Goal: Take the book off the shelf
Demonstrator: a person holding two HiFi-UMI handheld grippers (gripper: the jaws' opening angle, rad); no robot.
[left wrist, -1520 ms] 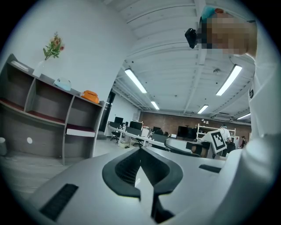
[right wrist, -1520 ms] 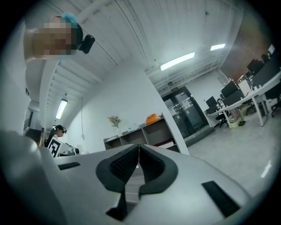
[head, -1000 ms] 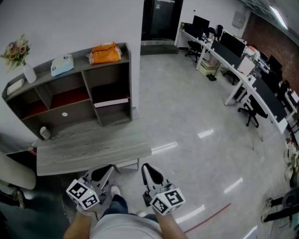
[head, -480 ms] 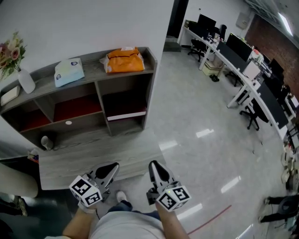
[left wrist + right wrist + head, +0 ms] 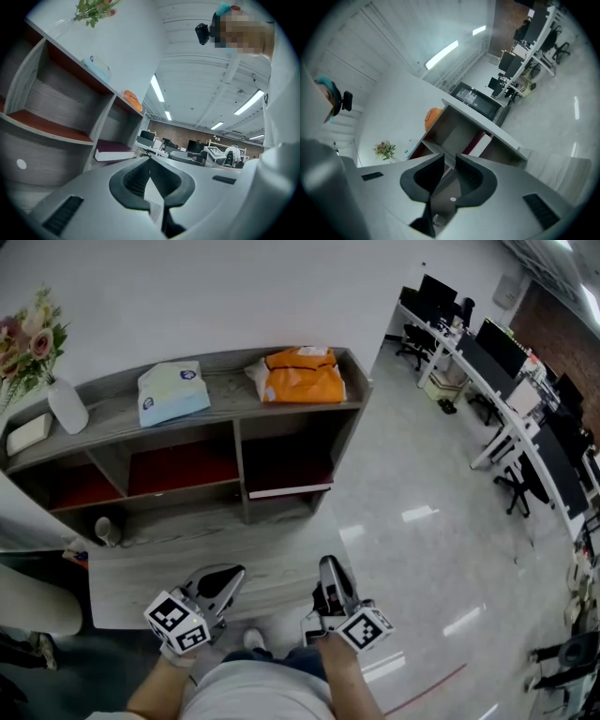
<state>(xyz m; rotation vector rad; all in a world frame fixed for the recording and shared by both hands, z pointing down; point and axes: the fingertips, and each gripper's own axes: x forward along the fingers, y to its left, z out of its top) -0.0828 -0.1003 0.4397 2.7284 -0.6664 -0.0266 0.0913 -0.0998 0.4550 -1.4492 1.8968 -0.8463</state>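
Two grippers low by the person's body, at the table's near edge. Left gripper [image 5: 217, 579] jaws pressed together, nothing in them; right gripper [image 5: 330, 570] jaws opening, thin gap, nothing between. Across the table [image 5: 169, 554] stands the shelf [image 5: 230, 381]; book [image 5: 291, 490] lies flat in its lower right bay, pale page edge facing out, long side running left-right along the opening. Book is ahead and a bit left of the right gripper, well apart; right one looks nearer, so likely the one to reach
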